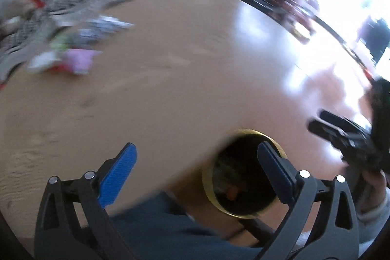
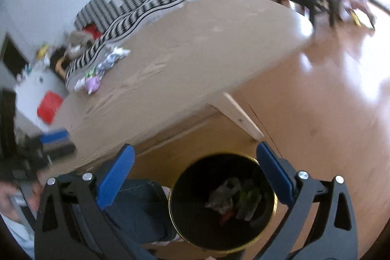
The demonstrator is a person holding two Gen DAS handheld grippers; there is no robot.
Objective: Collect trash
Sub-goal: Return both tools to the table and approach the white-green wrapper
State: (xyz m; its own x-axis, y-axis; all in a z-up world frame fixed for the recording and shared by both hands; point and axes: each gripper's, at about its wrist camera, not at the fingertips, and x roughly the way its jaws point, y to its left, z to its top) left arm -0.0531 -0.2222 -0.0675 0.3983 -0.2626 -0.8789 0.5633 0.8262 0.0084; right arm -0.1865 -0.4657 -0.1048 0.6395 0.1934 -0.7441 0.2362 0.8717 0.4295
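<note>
Above the bin [image 2: 223, 206], right hand-held gripper [image 2: 195, 177] tilted down, jaws wide, empty

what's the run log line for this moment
left gripper: jaws open, empty | right gripper: jaws open, empty, over black bin | bin: crumpled wrappers inside | table: wrappers left

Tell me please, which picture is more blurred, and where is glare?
Left wrist view: strong motion blur, the wrappers smeared, window glare washing out the table at upper right. Right wrist view: sharper, the bin and its trash readable, glare only on the floor at right.
</note>
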